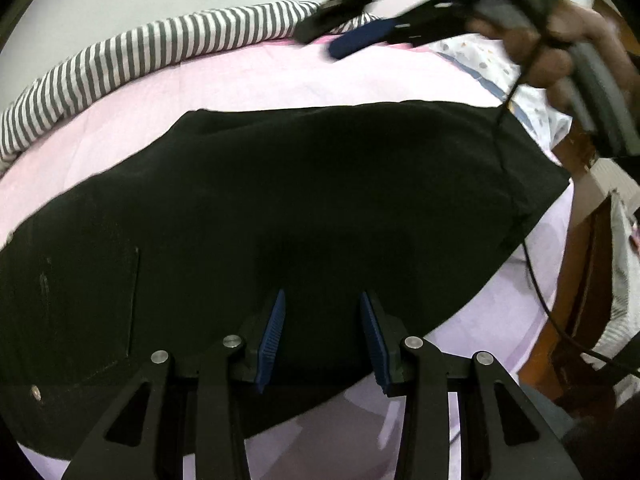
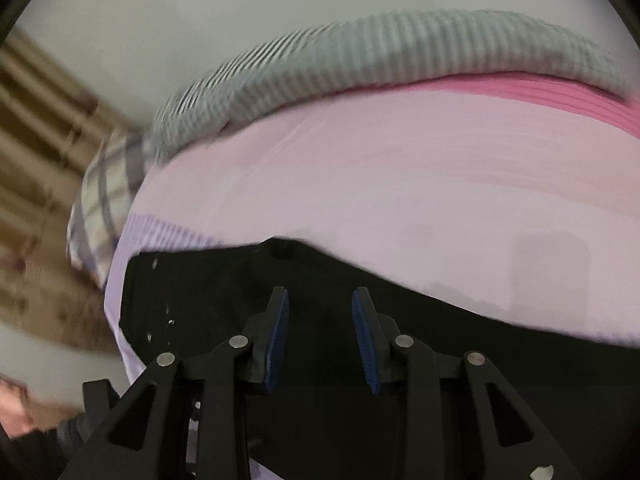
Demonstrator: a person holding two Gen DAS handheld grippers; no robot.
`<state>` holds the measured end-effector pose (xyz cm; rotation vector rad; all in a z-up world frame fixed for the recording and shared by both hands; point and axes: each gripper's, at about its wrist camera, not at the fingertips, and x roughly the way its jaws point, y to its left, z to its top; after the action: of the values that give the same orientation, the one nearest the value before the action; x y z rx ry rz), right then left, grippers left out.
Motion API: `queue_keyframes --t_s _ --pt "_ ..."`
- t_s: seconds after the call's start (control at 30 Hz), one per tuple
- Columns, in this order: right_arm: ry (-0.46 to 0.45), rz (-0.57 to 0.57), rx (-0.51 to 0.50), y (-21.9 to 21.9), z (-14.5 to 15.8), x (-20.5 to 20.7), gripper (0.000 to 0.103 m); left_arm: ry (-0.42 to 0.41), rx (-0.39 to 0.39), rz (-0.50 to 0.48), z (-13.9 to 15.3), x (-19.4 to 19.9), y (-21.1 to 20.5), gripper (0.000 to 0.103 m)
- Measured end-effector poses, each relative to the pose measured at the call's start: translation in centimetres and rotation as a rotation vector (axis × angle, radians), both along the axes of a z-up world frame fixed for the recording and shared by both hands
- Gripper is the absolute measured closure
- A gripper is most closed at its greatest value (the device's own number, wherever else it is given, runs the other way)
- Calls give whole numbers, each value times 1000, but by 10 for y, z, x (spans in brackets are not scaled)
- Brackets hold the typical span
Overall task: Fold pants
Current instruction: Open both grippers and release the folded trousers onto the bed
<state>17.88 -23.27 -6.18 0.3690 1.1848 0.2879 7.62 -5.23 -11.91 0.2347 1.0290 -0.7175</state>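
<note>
Black pants point(image 1: 300, 184) lie flat across a pink bed sheet point(image 1: 280, 80), with a back pocket and rivet showing at the left. My left gripper point(image 1: 323, 294) hovers over their near edge, open, with nothing between its blue pads. In the left wrist view a hand point(image 1: 560, 40) carries my right gripper point(image 1: 340, 36), blurred, above the far side of the bed. The right wrist view is smeared by motion. There my right gripper point(image 2: 320, 290) stands open over one end of the pants point(image 2: 460, 344), its pads apart and holding nothing.
A grey-and-white striped blanket point(image 1: 120, 56) is bunched along the bed's far edge point(image 2: 400, 48). A patterned pillow point(image 1: 476, 60) sits at the right. Wooden furniture point(image 1: 580, 280) and a black cable point(image 1: 536, 280) lie beside the bed. A plaid cloth point(image 2: 100, 200) hangs at the left.
</note>
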Motion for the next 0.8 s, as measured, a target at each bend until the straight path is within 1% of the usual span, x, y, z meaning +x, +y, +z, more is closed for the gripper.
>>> queue_keyframes --t_s 0.07,0.13,0.2,0.27,0.37,0.4,0.43,0.5,0.6,0.67,0.8 --pt "16 54 -4 17 -9 15 71 -2 -11 14 5 0 8 62" --pt "35 97 -13 33 -20 31 69 -29 -26 46 12 1 18 62" --pt "49 136 -29 46 -28 44 62 -42 -48 72 18 2 28 62" --pt "64 172 -44 54 -37 56 62 -43 -58 99 19 6 37 62" --pt "105 235 -47 70 -54 69 62 -28 -51 123 14 14 46 62" --pt "109 250 -57 73 -57 70 77 -23 -43 128 13 16 47 62" --pt "93 268 -65 78 -58 72 91 -16 -37 129 11 16 48 62" --pt "72 261 -92 78 -56 73 94 -6 -31 128 8 18 48 62" --pt "37 241 -98 77 -50 79 96 -6 -23 120 6 15 48 63" --pt "35 194 -91 72 -55 84 97 -13 -24 117 7 13 48 62" --pt "45 168 -89 71 -67 92 97 -28 -24 119 6 7 49 62"
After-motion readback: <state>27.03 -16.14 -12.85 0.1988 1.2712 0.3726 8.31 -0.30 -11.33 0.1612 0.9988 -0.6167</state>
